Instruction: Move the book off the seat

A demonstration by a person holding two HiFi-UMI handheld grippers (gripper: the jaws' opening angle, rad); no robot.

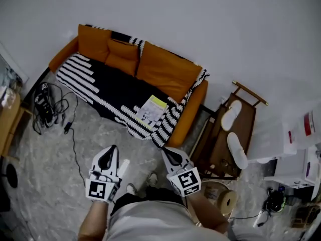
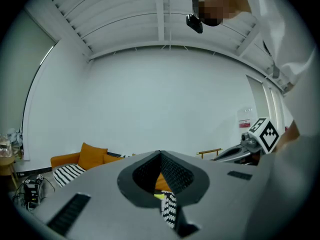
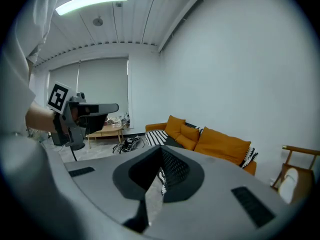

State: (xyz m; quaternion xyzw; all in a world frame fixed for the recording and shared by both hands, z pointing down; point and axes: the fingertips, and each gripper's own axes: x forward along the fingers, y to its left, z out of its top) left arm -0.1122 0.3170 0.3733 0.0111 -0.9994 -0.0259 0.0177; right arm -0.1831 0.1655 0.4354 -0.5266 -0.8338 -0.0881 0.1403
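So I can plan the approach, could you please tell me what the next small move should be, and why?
Probably bring the right tongs forward toward the book and open them: it lies on the sofa's striped blanket, and they and the left tongs are shut, far short of it.

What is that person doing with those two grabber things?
A person stands facing an orange sofa, holding a gripper in each hand. The left gripper and right gripper are both shut and empty, held out well short of the sofa. The book lies on the striped blanket covering the seat, untouched.
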